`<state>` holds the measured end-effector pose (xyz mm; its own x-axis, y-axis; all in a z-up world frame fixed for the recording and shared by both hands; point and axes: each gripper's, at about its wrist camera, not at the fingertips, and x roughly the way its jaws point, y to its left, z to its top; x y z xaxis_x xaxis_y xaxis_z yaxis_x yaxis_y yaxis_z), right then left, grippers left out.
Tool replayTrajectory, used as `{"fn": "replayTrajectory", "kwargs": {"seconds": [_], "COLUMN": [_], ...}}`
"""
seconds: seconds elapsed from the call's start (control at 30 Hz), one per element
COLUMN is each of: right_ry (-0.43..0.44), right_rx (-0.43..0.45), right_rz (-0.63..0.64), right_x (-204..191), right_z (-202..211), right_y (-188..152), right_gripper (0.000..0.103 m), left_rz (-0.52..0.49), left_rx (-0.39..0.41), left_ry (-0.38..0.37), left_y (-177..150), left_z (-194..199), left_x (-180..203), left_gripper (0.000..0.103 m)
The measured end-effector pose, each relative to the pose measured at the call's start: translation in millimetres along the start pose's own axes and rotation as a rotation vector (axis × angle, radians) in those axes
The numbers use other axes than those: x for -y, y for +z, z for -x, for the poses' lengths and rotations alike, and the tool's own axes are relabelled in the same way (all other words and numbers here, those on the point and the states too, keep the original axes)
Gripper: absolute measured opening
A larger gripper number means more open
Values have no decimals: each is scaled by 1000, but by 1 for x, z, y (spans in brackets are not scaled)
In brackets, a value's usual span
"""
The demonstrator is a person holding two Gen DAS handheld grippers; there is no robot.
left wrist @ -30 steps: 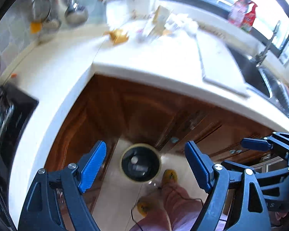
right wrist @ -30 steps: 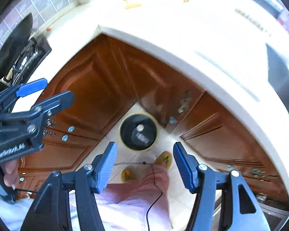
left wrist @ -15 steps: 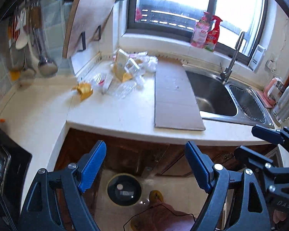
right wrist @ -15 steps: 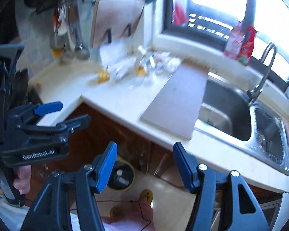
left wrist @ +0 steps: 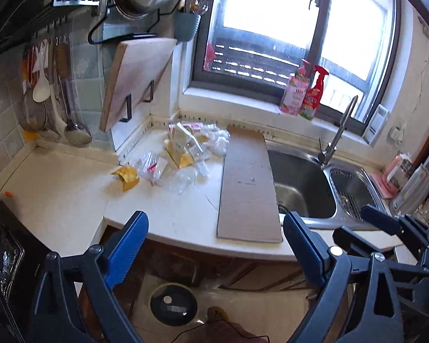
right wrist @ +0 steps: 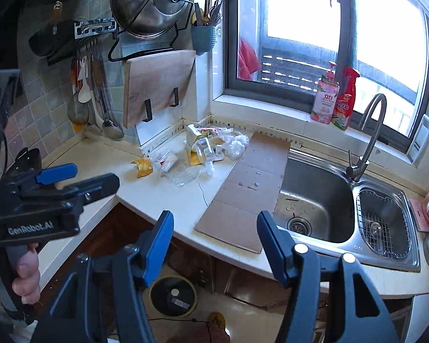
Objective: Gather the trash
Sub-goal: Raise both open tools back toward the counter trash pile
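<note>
Left gripper [left wrist: 214, 243] and right gripper [right wrist: 214, 245]: jaws spread wide, holding nothing. Trash pile [left wrist: 183, 154] on desk [left wrist: 71, 194], frame centre-left, near cardboard sheet [left wrist: 247, 188]. Bin [right wrist: 173, 295] on floor, lower centre.

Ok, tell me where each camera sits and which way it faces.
Left wrist: on the left gripper, open, facing the counter corner's trash pile and window; right gripper at right.
Right wrist: on the right gripper, open, facing the same corner and sink; left gripper and hand at left.
Shared: trash pile, cardboard sheet, sink, floor bin.
</note>
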<state>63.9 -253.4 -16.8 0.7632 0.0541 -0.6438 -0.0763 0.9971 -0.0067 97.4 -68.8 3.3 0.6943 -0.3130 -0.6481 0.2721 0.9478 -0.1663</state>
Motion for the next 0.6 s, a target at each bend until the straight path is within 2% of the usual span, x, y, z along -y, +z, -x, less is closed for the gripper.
{"fn": "replayTrajectory", "kwargs": {"seconds": [0.23, 0.6], "right_ry": [41, 155], "right_rx": [-10, -36], "right_rz": [12, 26], "right_x": [13, 53], "right_z": [-29, -97], "right_y": [26, 69], "right_gripper": [61, 61], "left_rz": [49, 117], "left_rx": [20, -7], "left_ry": [51, 142], "left_y": [33, 81], "left_z": [-14, -84], "left_x": [2, 7], "left_gripper": [98, 98]}}
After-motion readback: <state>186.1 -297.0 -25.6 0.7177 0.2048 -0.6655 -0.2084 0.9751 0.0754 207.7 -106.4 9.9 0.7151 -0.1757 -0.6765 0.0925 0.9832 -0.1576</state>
